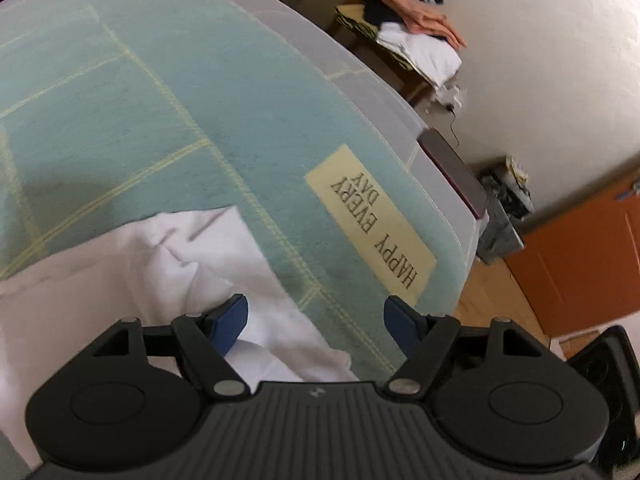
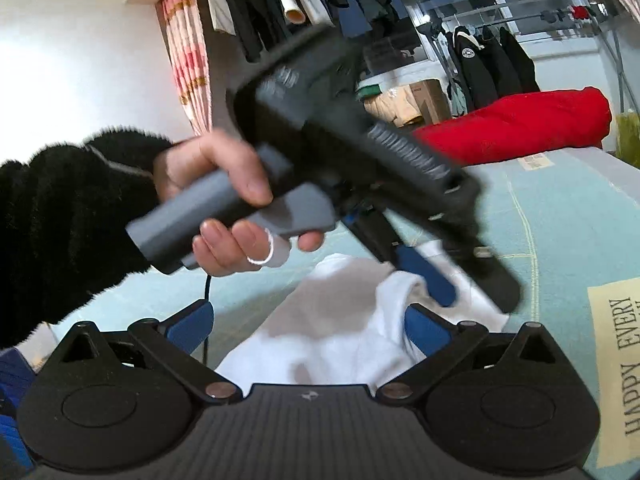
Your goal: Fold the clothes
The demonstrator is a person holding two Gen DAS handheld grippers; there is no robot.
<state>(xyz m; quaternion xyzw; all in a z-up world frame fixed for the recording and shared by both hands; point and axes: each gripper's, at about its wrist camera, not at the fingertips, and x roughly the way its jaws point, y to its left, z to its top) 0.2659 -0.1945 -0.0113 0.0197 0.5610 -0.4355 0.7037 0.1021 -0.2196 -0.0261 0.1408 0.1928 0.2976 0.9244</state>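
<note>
A crumpled white garment (image 1: 168, 272) lies on a teal blanket (image 1: 160, 100) that covers the bed. My left gripper (image 1: 316, 316) hovers over the garment's right edge, open, with its left blue finger (image 1: 232, 320) above the cloth and nothing pinched. In the right wrist view the same garment (image 2: 340, 336) spreads below my right gripper (image 2: 308, 328), which is open with wide-set blue fingers. A hand in a black fuzzy sleeve (image 2: 224, 184) holds the left gripper (image 2: 464, 284), tilted down onto the garment's far side.
A yellow "HAPPY EVERY DAY" patch (image 1: 372, 220) marks the blanket near the bed's edge, beside a dark flat device (image 1: 452, 168). Folded clothes (image 1: 420, 40) are stacked on a bench beyond. A red quilt (image 2: 512, 124) lies at the bed's far end, with hanging clothes (image 2: 488, 64) behind.
</note>
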